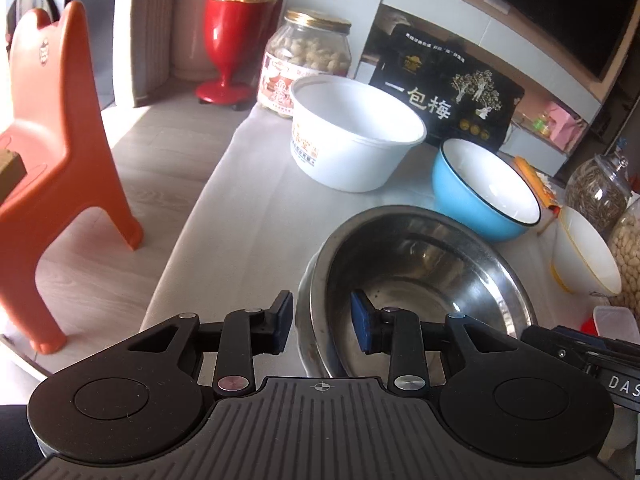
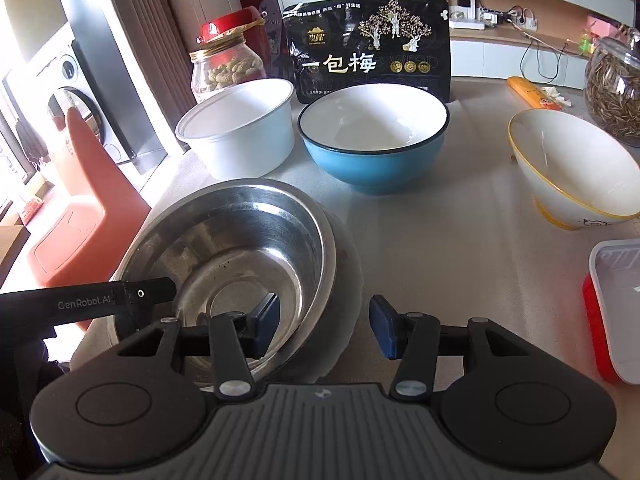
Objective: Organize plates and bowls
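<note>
A steel bowl [image 1: 424, 264] sits nested in a wider metal bowl [image 2: 348, 276] near the table's left edge. My left gripper [image 1: 322, 322] straddles the stack's left rim, one pad outside and one inside; a thin gap shows, so it is open. My right gripper [image 2: 324, 314] straddles the right rim the same way, with a slim strip of table between its outer pad and the bowl. Behind stand a white plastic tub [image 2: 240, 132], a blue bowl [image 2: 372, 144] and a tilted white bowl with a yellow rim [image 2: 572, 164].
An orange chair [image 1: 60, 160] stands off the table's left edge. At the back are a peanut jar [image 1: 308, 56] and a black snack bag [image 2: 368, 48]. A seed jar [image 2: 612, 88] and a red-and-white box [image 2: 612, 308] are on the right.
</note>
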`<act>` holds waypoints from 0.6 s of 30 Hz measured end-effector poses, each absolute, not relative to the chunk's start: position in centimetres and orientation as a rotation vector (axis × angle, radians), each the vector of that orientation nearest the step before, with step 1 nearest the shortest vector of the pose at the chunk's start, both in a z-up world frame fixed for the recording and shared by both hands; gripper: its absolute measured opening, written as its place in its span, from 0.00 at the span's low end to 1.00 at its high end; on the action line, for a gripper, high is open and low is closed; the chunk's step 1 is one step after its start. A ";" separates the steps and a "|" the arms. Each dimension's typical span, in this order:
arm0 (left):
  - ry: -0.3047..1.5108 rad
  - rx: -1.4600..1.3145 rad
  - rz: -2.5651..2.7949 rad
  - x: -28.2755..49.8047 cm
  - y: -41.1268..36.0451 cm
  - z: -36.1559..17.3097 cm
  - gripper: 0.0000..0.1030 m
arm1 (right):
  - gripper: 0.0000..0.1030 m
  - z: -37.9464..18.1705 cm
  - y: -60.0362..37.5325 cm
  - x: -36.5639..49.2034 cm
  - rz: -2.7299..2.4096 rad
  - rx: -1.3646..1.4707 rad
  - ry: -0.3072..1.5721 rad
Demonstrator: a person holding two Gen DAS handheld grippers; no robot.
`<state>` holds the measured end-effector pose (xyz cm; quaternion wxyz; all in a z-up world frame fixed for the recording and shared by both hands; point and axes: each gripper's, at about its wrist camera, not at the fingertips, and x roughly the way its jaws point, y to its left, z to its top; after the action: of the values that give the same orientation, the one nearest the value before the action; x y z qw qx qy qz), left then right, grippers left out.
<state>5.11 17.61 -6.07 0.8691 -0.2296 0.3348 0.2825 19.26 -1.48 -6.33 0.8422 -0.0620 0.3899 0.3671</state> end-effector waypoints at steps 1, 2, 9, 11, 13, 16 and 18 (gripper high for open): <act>0.660 -0.432 0.642 5.1 17.0 -4.7 0.34 | 0.49 -5.8 -2.9 19.5 0.751 -0.104 0.791; 0.617 -0.389 0.672 5.3 16.4 -3.4 0.34 | 0.50 -5.3 -4.5 19.7 0.724 -0.074 0.762; 0.632 -0.385 0.167 15.6 8.6 -0.4 0.34 | 0.56 -4.8 -19.2 24.2 0.285 0.157 0.663; 0.720 -0.452 0.004 20.4 5.4 -2.2 0.34 | 0.56 -5.9 -22.9 25.8 0.215 0.252 0.719; 0.771 -0.443 -0.054 23.7 2.9 -3.8 0.34 | 0.56 -7.0 -25.5 26.9 0.169 0.312 0.775; 0.824 -0.418 -0.042 27.0 0.4 -6.1 0.34 | 0.56 -8.7 -27.8 27.8 0.150 0.367 0.826; 0.858 -0.423 -0.016 28.5 -0.2 -7.5 0.34 | 0.56 -9.4 -28.2 28.6 0.150 0.398 0.847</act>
<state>28.51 -0.22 -7.53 0.8878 -0.2034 0.4127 -0.0077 28.57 -28.18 -9.41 0.8898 0.1914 0.4080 0.0722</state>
